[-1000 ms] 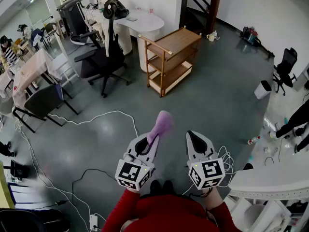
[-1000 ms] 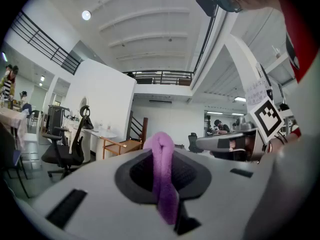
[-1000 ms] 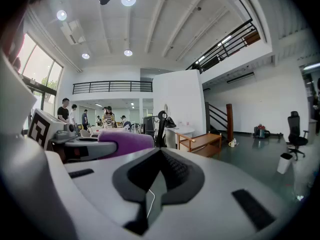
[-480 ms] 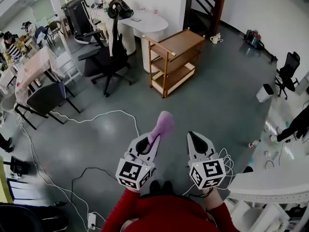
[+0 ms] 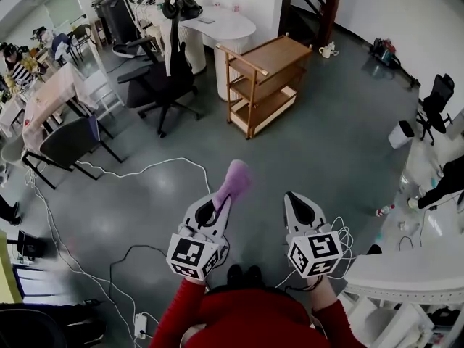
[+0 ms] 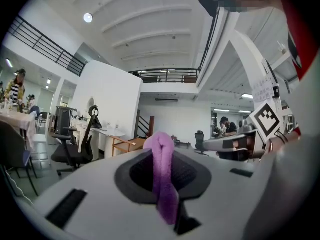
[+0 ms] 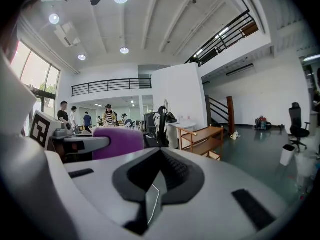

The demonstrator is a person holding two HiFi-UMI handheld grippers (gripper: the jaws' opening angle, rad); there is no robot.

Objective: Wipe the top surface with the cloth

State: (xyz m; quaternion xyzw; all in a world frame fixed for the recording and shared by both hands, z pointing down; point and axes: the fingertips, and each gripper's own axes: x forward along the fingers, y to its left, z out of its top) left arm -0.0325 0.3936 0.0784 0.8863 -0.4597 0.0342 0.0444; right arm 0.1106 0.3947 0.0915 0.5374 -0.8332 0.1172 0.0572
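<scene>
Left claw (image 5: pixel 220 200) clamps the purple cloth (image 5: pixel 233 179), sticking out past its tips; right claw (image 5: pixel 294 199) alongside, pressed together, empty.

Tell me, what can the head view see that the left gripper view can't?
Only the head view shows the floor cables and the marker cube on the left gripper, seen from above. Only the left gripper view shows the ceiling lights and the balcony railing high up. Both show the purple cloth pinched in the left gripper, the wooden cart, the black chair and the right gripper.
</scene>
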